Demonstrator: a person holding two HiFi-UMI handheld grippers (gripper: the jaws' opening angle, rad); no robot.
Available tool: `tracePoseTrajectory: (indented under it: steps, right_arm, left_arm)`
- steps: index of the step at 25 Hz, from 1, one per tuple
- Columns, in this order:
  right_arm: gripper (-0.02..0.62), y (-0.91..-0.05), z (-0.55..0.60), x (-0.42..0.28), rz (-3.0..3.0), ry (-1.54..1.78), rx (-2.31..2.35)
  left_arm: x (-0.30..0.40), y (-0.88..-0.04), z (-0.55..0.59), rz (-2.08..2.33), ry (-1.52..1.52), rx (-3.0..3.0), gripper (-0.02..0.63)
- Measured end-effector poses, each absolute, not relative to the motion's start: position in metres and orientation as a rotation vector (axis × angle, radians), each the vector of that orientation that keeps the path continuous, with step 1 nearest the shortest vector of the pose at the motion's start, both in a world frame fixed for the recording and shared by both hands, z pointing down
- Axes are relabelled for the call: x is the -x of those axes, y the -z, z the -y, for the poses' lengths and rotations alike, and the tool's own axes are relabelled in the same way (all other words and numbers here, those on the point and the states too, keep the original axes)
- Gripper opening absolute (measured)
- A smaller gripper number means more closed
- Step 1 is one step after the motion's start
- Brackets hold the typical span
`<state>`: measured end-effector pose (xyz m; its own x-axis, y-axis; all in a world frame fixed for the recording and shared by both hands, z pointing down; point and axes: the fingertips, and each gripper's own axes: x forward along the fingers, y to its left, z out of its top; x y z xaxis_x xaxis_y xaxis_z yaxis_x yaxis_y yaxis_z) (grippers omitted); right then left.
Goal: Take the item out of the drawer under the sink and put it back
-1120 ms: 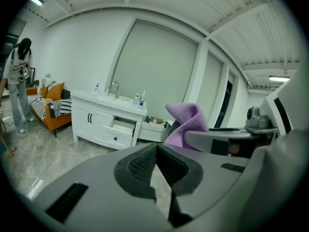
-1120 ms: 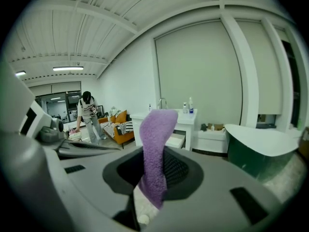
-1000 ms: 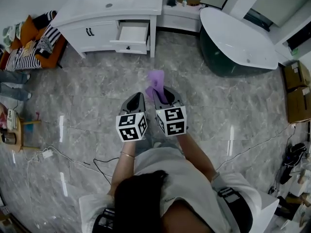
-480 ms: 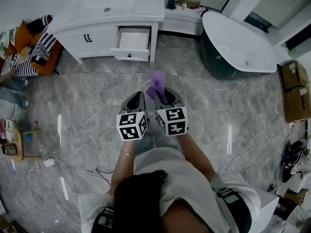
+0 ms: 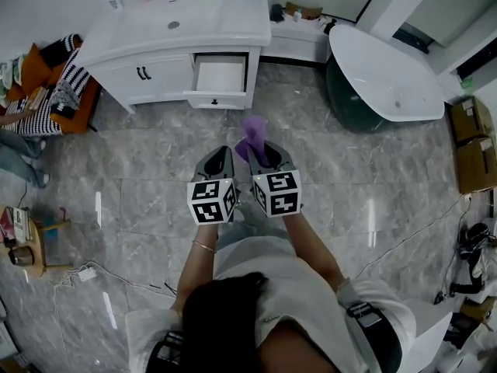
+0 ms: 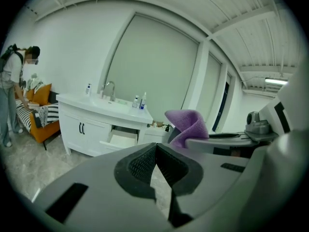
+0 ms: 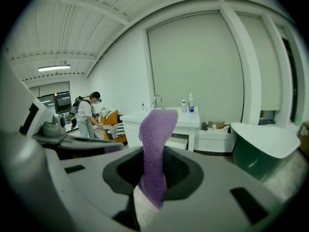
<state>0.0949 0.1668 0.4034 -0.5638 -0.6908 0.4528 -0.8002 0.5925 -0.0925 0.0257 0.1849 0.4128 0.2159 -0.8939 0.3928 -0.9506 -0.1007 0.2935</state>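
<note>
A purple cloth sticks up from my right gripper, which is shut on it; in the right gripper view the cloth stands between the pads. Just to its left, my left gripper is level with it, jaws shut and nothing between them. The cloth shows to the right in the left gripper view. Ahead stands the white sink cabinet with its drawer pulled open. Both grippers are over the floor, well short of the drawer.
A white bathtub stands right of the cabinet. At the left are an orange sofa with striped cushions and a person bending over it. Cardboard boxes line the right wall. Cables lie on the floor behind me.
Both grippers have travelled together toward the sink cabinet, the cloth still in the right one. The cabinet and open drawer now sit nearer in the head view.
</note>
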Motion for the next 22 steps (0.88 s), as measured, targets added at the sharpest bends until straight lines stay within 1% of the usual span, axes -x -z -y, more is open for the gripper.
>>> tracePoseTrajectory:
  steps: [4,22]
  right_arm:
    - [0.092,-0.403,-0.158,-0.080,2.461,-0.416,-1.188]
    - [0.092,-0.411,-0.131,-0.058,2.476,-0.416,-1.182]
  left_arm:
    - [-0.013,-0.412,-0.171,1.698,-0.151,-2.024,0.005]
    - [0.013,-0.419,-0.150,1.721,-0.170,-2.029,0.005]
